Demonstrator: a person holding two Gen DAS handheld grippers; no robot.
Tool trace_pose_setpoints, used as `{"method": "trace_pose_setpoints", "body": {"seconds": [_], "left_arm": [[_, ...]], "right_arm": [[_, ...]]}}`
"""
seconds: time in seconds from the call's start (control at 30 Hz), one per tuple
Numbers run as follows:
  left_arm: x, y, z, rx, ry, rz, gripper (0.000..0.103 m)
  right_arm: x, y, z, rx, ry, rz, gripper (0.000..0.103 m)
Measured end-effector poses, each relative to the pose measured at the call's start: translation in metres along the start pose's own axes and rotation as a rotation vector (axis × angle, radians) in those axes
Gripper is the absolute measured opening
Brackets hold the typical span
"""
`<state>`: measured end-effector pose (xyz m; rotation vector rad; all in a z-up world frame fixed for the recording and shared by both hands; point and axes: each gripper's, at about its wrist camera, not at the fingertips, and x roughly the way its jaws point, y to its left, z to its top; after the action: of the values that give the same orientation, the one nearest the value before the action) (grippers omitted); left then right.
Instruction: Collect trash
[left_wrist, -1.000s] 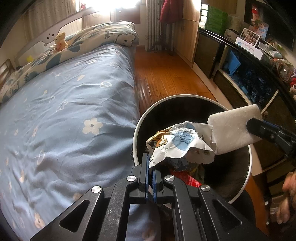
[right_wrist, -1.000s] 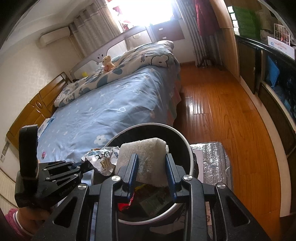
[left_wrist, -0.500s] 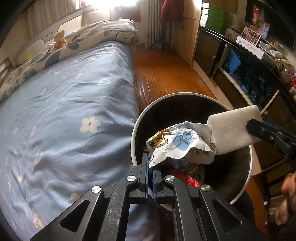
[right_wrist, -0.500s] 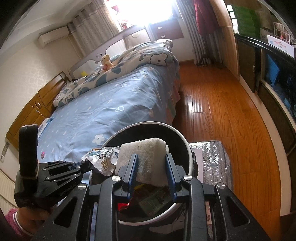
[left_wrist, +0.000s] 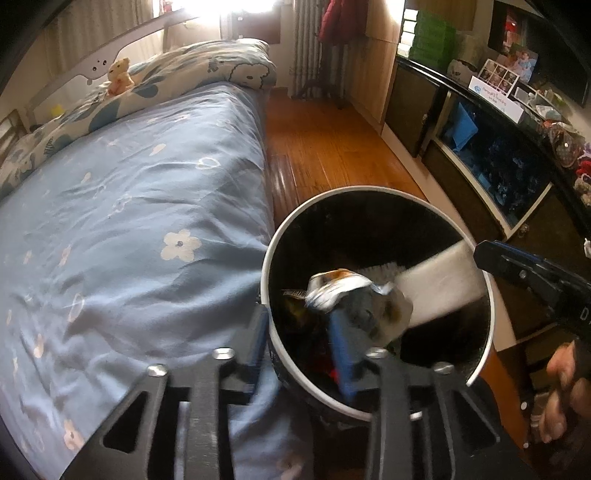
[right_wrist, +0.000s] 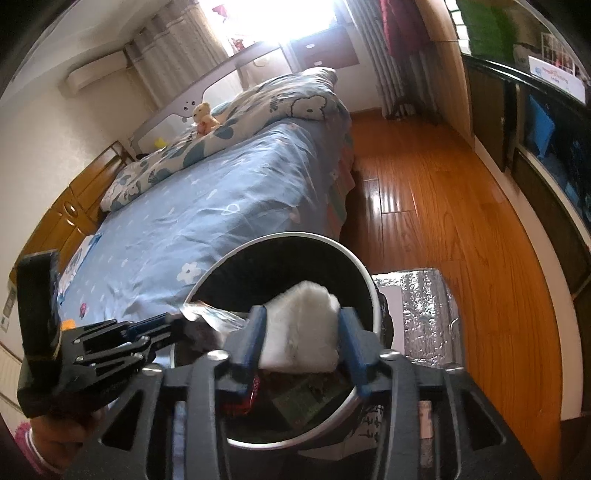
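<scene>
beside the bed (left_wrist: 140, 192), a round bin (left_wrist: 280, 236) is seen. over it the left gripper (left_wrist: 299, 339) is spread wide, a crumpled wrapper (left_wrist: 354, 299) blurred between. the right gripper (right_wrist: 301, 343) is held wide around a white foam block (right_wrist: 303, 325).

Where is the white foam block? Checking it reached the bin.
The white foam block sits between the right gripper fingers, above the round black bin.

I count one trash bin (left_wrist: 373, 192), two pieces of trash over it: one crumpled wrapper (left_wrist: 354, 295) and one white foam block (right_wrist: 301, 332). Two claws: my left claw (left_wrist: 299, 343) and right claw (right_wrist: 304, 339). One bed (right_wrist: 221, 195), one plush toy (right_wrist: 204, 116).
</scene>
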<state>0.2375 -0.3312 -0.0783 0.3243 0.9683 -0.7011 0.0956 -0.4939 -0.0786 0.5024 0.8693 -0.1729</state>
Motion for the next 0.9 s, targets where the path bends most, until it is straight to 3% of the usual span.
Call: {"method": "trace_pose_setpoints", "body": {"seconds": [0.17, 0.43, 0.9], "left_arm": [[-0.013, 0.007, -0.007, -0.011, -0.026, 0.000, 0.044], [-0.037, 0.025, -0.035, -0.071, -0.054, -0.003, 0.053], [-0.086, 0.047, -0.081, -0.126, -0.103, 0.014, 0.054]], "right_arm": [[-0.007, 0.003, -0.001, 0.005, -0.012, 0.002, 0.055], [-0.019, 0.022, -0.008, -0.006, -0.041, 0.021, 0.073], [-0.039, 0.060, -0.037, -0.040, -0.063, 0.055, 0.078]]}}
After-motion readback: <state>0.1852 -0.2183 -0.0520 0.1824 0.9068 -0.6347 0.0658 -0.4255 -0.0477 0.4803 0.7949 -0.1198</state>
